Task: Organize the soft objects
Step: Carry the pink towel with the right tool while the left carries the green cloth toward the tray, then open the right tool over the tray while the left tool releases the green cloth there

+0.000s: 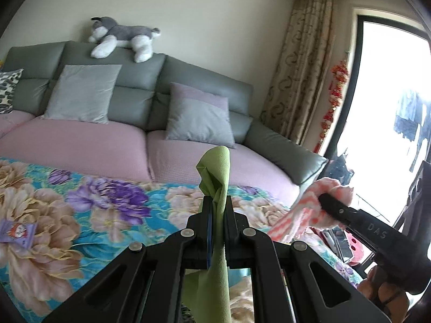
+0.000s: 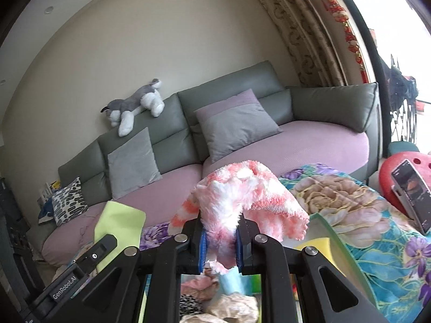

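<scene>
My left gripper (image 1: 217, 202) is shut on a green cloth (image 1: 215, 172) that sticks up between its fingers and hangs down below them. My right gripper (image 2: 219, 220) is shut on a fluffy pink and white cloth (image 2: 239, 191), held up above a floral blanket (image 2: 363, 215). The right gripper with the pink cloth (image 1: 312, 207) also shows at the right of the left wrist view. The left gripper with the green cloth (image 2: 118, 220) shows at the lower left of the right wrist view. Under the right gripper lies a container with several soft items (image 2: 231, 304).
A grey-green sofa (image 1: 140, 88) with pink seat covers, grey cushions (image 1: 80, 91) and a plush husky (image 1: 121, 35) on its back stands ahead. A floral blanket (image 1: 80, 210) covers the surface below. A phone (image 2: 412, 193) leans on a red object at right. A small purple packet (image 1: 18, 231) lies on the blanket.
</scene>
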Demonstrator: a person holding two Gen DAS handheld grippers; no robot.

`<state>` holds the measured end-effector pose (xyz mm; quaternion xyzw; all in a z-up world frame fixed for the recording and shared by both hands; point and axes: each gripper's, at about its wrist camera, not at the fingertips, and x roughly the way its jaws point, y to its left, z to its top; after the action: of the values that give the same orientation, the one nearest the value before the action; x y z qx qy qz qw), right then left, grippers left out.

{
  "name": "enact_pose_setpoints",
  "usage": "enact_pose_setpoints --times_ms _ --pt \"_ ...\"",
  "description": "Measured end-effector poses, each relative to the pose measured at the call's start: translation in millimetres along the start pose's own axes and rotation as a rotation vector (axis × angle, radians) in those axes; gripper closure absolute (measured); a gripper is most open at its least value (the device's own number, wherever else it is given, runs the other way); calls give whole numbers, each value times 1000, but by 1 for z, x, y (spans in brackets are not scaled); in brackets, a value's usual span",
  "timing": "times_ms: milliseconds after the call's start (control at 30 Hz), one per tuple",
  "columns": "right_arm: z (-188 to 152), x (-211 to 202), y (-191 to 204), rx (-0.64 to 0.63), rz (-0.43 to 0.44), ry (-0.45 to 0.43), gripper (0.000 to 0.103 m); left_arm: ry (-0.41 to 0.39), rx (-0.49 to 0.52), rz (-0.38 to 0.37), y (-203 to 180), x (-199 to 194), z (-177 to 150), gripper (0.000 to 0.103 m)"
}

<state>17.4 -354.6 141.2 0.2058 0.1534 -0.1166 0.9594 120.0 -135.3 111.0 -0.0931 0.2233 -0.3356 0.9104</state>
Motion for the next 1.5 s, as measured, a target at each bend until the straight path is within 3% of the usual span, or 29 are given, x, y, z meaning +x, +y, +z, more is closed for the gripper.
enact_pose_setpoints --times_ms 367,900,1500 --pt "-5 15 -36 58 -68 87 86 102 -35 -75 -12 42 -18 96" --pt "-28 51 -52 55 -130 245 86 284 -53 -23 -3 90 -53 96" --pt "-52 79 -63 51 -226 423 82 454 -109 44 9 116 -84 96"
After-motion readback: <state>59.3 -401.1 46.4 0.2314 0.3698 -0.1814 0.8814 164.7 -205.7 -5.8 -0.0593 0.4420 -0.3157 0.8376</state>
